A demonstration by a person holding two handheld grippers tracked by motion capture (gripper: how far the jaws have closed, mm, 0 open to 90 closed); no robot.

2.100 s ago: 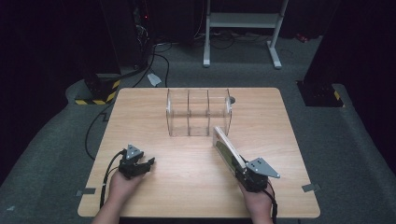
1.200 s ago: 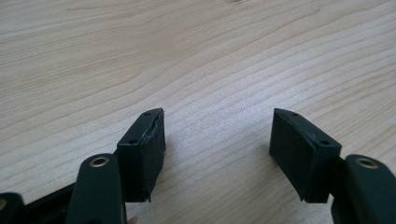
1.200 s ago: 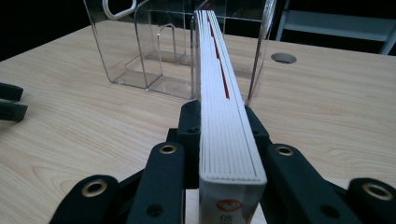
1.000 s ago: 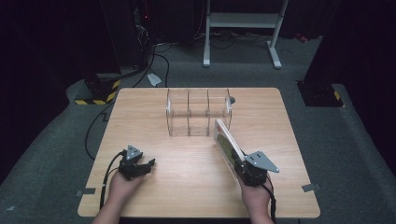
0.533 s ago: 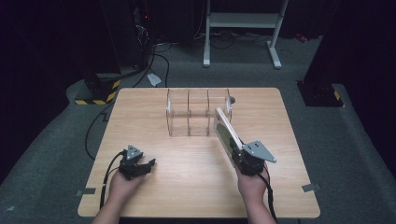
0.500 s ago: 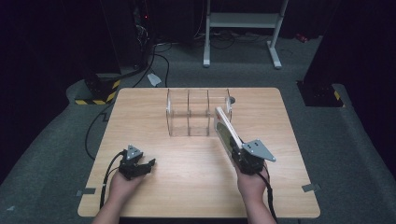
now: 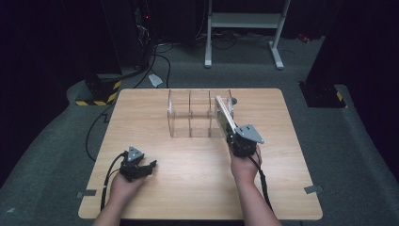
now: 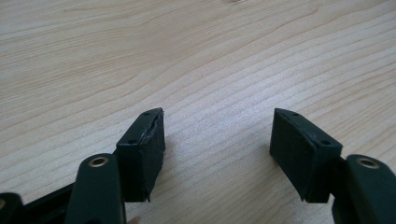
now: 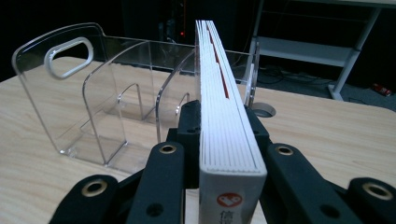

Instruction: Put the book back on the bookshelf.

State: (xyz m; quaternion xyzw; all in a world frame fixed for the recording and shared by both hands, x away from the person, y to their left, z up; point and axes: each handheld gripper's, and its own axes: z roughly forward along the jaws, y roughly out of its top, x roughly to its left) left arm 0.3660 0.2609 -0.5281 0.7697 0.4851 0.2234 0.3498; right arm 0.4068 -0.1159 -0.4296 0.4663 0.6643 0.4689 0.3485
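Note:
A thick white book [image 7: 224, 112] with a red mark on its spine is clamped edge-up in my right gripper [image 7: 231, 133], which is shut on it. In the right gripper view the book [image 9: 219, 70] runs straight ahead between the jaws of the right gripper [image 9: 222, 117], its far end level with the right-hand dividers of a clear acrylic rack [image 9: 88, 93]. The rack [image 7: 190, 115] stands at the table's far middle with upright dividers. My left gripper [image 7: 150, 165] rests low at the front left, open, with bare wood between the jaws of the left gripper [image 8: 217, 135].
The wooden table [image 7: 141, 113] has a round cable hole [image 7: 234, 100] just right of the rack. Beyond the far edge are a white metal stand [image 7: 242, 21], floor cables and a yellow-black striped block [image 7: 96, 100].
My right gripper has carried the book forward and slightly up, from the front right of the table to the rack's right end. The left gripper has stayed put.

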